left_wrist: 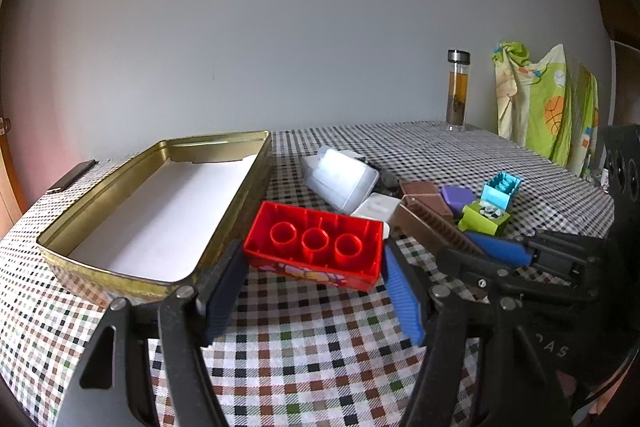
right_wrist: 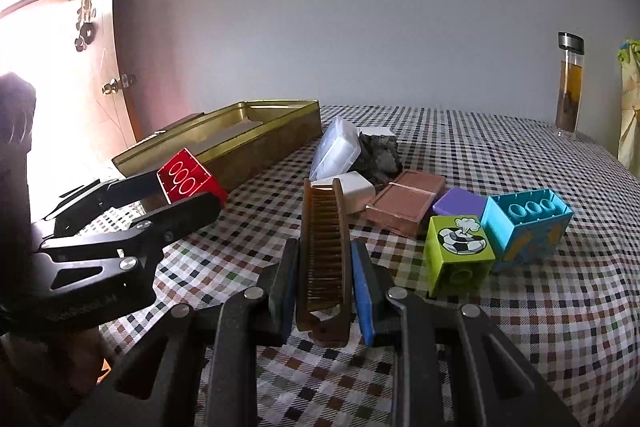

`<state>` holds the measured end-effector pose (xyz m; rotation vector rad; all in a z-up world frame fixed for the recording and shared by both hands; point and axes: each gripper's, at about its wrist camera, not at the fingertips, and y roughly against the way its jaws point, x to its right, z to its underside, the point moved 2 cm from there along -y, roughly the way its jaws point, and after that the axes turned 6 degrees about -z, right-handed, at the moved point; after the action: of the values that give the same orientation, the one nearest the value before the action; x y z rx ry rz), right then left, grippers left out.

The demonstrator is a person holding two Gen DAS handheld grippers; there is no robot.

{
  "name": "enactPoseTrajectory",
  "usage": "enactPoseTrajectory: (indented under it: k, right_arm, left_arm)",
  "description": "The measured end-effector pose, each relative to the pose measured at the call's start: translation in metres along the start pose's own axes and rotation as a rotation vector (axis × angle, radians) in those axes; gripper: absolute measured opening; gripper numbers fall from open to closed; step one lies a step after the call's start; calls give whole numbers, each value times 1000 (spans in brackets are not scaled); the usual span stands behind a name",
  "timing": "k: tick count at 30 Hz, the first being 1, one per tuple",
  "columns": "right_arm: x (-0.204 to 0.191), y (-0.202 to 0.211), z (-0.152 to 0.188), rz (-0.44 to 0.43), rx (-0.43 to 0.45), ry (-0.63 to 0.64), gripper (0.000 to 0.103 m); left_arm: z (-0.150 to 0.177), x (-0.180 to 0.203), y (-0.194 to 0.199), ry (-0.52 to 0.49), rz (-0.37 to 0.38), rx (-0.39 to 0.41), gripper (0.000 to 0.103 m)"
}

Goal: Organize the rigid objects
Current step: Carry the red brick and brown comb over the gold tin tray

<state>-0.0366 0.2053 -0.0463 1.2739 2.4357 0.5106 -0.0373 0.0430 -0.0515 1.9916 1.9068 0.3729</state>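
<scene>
The right gripper (right_wrist: 325,279) is clamped on a translucent brown plastic comb (right_wrist: 325,251) above the checked tablecloth (right_wrist: 500,327). The left gripper (left_wrist: 314,279) grips a red plastic building brick (left_wrist: 314,251) (hollow side up) just beside the open gold rectangular tin (left_wrist: 224,203).

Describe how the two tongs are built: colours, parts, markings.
Both tongs, left and right, are matte black linkage frames with triangular cut-outs and silver round rivets at the pivots. Each carries one black ribbed pad and one blue ribbed pad. Faint pale lettering shows on the right tongs' body in the left view, too blurred to read.
</scene>
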Motion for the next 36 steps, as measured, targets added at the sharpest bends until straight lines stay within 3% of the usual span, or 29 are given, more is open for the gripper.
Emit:
enactPoseTrajectory:
  k: [36]
  right_arm:
    - [-5,13,1,-36,105,47,27]
  left_arm:
    - [0,3,16,-20,-35,109,67]
